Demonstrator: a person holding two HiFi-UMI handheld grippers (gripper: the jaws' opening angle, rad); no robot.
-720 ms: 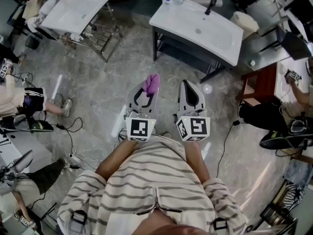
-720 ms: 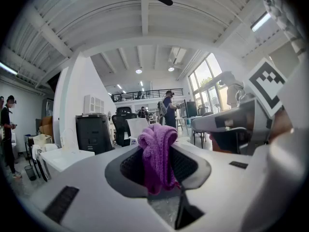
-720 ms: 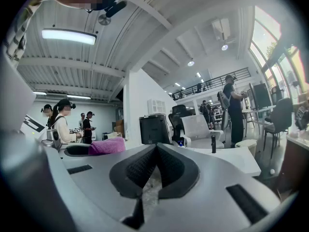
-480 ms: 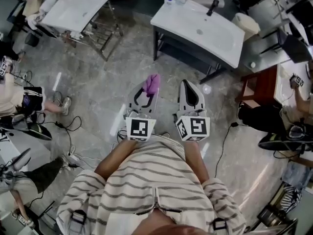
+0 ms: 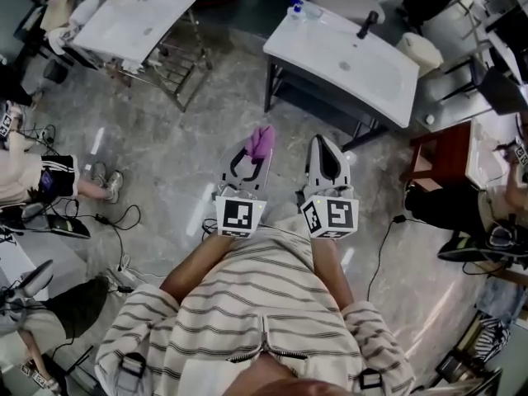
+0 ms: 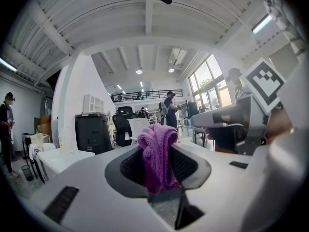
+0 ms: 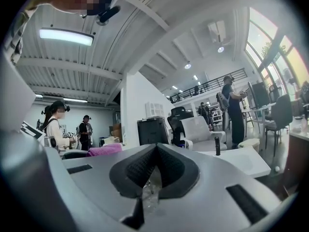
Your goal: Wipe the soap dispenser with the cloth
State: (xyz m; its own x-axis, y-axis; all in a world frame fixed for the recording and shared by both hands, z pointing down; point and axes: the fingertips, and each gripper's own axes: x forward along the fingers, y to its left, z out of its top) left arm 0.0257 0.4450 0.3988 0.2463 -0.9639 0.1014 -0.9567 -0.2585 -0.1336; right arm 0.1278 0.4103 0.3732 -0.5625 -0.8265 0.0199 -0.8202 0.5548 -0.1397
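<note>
A purple cloth (image 5: 262, 141) sticks out of my left gripper (image 5: 259, 152), whose jaws are shut on it; in the left gripper view the cloth (image 6: 157, 153) hangs bunched between the black pads. My right gripper (image 5: 327, 143) is level beside it, shut with nothing in it, its pads (image 7: 145, 170) meeting at the tip. Both hover over the floor, well short of the white sink table (image 5: 388, 77). A small bottle with a blue top (image 5: 297, 8) stands at the sink's far left corner, and a black faucet (image 5: 367, 23) stands at the back.
A second white sink on a metal frame (image 5: 136, 15) stands at the upper left. People and cables (image 5: 124, 217) are on the floor at the left. A brown table (image 5: 441, 143) and a pale round bin (image 5: 421, 49) lie to the right of the sink.
Both grippers have drifted slightly forward and right, and the sink table sits a little lower in the head view. The cloth stays in the left jaws.
</note>
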